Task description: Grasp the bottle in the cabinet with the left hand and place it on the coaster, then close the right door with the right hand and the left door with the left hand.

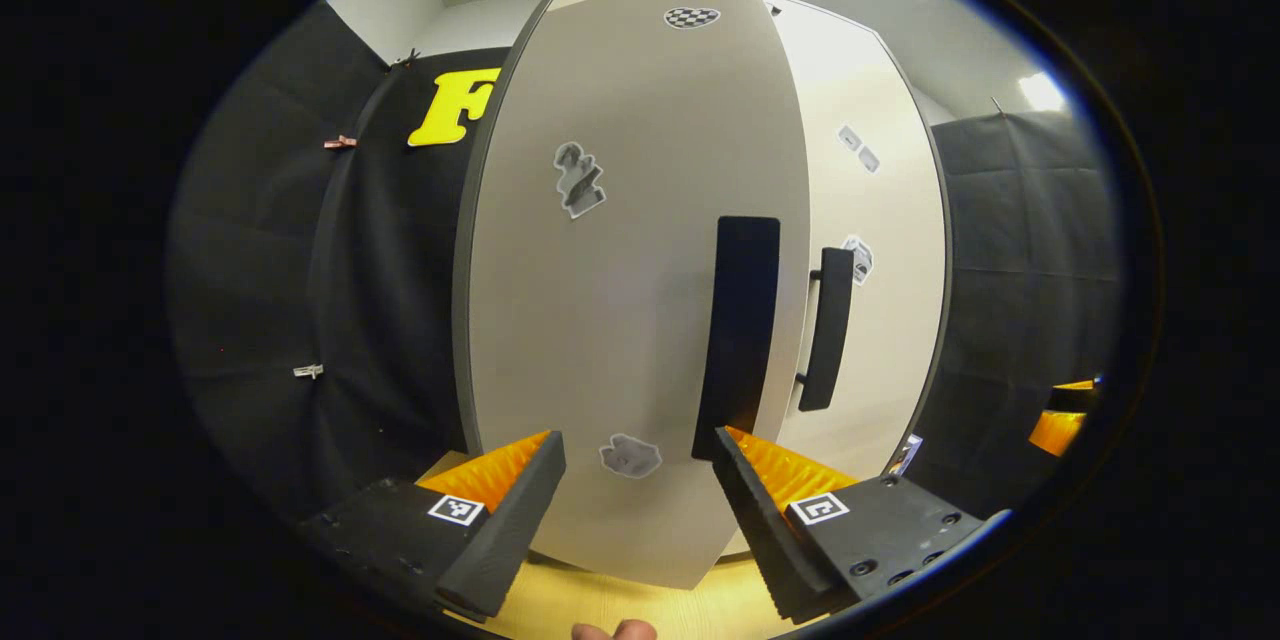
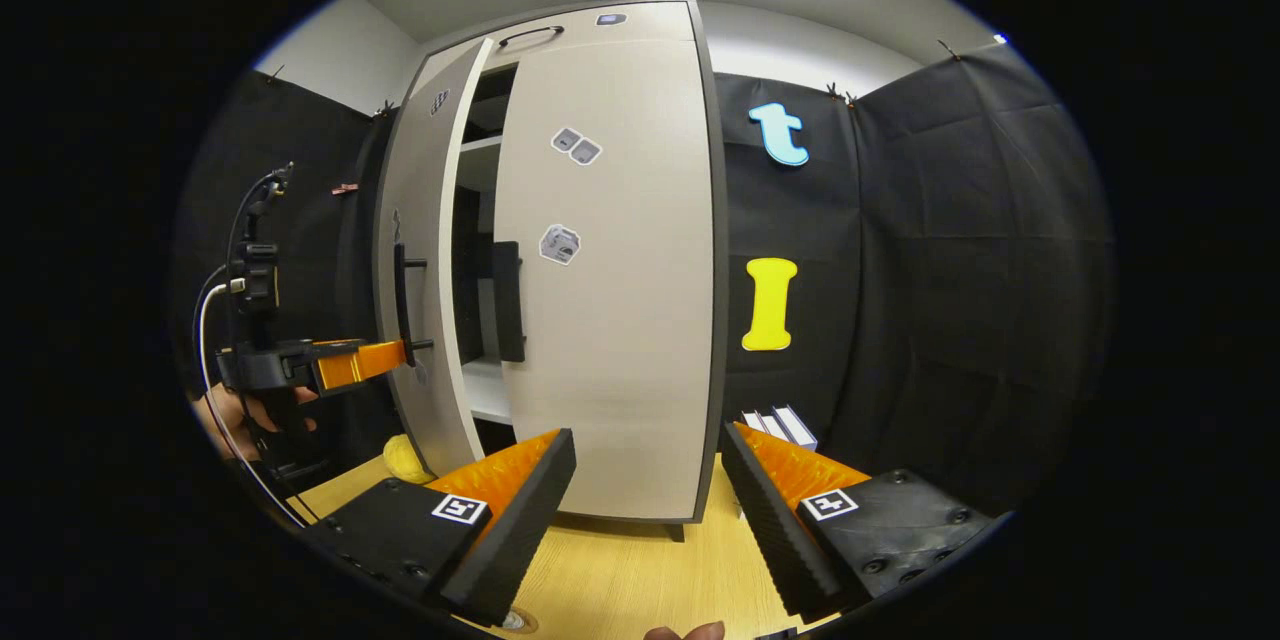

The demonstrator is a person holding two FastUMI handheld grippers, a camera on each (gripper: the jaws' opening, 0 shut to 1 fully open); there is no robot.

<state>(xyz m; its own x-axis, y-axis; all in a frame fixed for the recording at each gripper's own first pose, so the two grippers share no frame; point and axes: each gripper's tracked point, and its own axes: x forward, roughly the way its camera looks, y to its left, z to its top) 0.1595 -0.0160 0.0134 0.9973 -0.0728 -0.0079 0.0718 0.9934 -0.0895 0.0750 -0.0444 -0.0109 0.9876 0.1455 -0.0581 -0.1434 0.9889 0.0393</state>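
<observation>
While the left door [image 2: 420,320] hangs ajar, its free edge swung out toward me and a dark gap [image 2: 470,250] showing between it and the right door [image 2: 610,270], closing it is what I judge remains. The right door looks flush with the cabinet [image 2: 600,20] already. The bottle and coaster I cannot make out; a yellow rounded thing [image 2: 408,460] sits low on the table [image 2: 620,580] beside the left door's foot, too hidden to name.

In the left gripper view the left door [image 1: 630,300] stands straight ahead of my left gripper [image 1: 640,510], its face broad across my fingers [image 1: 510,510], which are spread wide with nothing between them. Its handle [image 1: 738,340] runs upright, just above my right-side finger. In the right gripper view my left gripper [image 2: 350,363] sits just beside that handle [image 2: 402,305], close to touching; I cannot tell contact.

My right gripper [image 2: 645,510] hangs back, fingers apart and empty, facing the right door.

So the left hand is the nearer, and I judge the push must go forward against the door's face, near the handle edge.
</observation>
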